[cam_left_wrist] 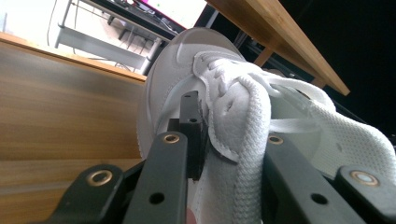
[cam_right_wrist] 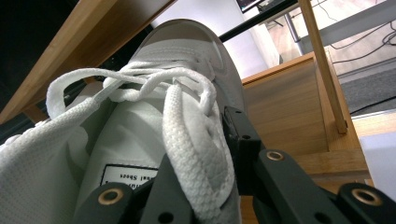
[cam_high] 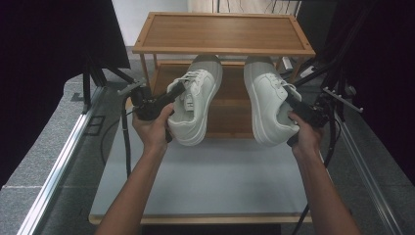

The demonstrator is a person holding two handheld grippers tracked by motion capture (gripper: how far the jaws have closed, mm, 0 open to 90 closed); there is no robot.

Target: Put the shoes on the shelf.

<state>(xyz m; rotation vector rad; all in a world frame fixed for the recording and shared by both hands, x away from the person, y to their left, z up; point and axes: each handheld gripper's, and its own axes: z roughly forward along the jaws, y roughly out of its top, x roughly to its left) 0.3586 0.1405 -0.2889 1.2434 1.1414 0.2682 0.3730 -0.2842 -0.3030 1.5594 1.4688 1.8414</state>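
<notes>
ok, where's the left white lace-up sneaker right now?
High view, left of centre: the left white lace-up sneaker is held off the table by the left hand-held gripper, toe toward the wooden two-tier rack.

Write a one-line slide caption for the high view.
Left gripper and right gripper each hold a white shoe, left shoe and right shoe, at the rack.
</notes>
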